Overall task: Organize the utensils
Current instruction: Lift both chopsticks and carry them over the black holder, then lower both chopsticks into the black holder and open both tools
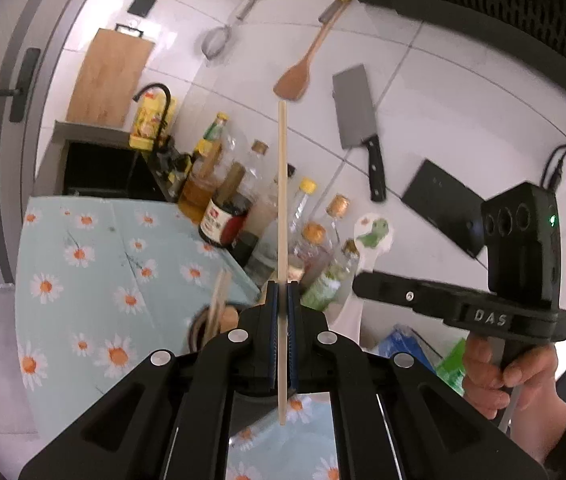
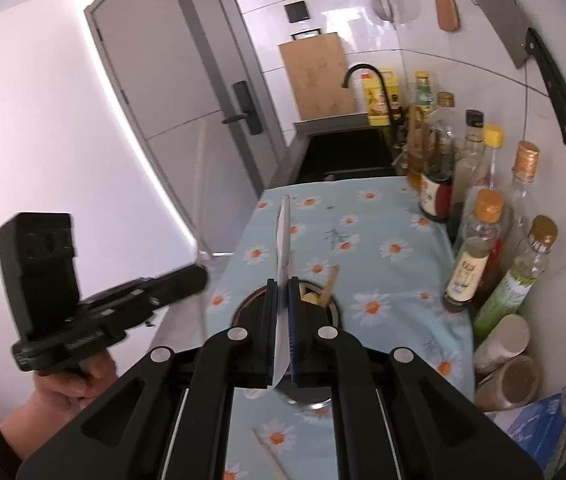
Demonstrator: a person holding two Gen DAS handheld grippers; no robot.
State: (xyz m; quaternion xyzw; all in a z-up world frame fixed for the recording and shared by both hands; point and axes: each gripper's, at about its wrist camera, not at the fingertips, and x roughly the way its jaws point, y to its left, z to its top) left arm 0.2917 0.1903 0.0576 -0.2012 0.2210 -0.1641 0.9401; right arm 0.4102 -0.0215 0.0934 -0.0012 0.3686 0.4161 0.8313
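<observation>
My left gripper is shut on a single pale wooden chopstick that stands upright between its blue pads. Below and left of it a dark round utensil holder holds other chopsticks. My right gripper is shut on a white spoon, seen edge-on, and holds it above the same dark holder, which has wooden utensils in it. In the left wrist view the spoon's white bowl with a green picture shows beside the other gripper's body.
A daisy-print cloth covers the counter. Several sauce and oil bottles line the tiled wall. A cleaver, a wooden spatula and a strainer hang on the wall. A black sink and cutting board lie beyond. Another chopstick lies on the cloth.
</observation>
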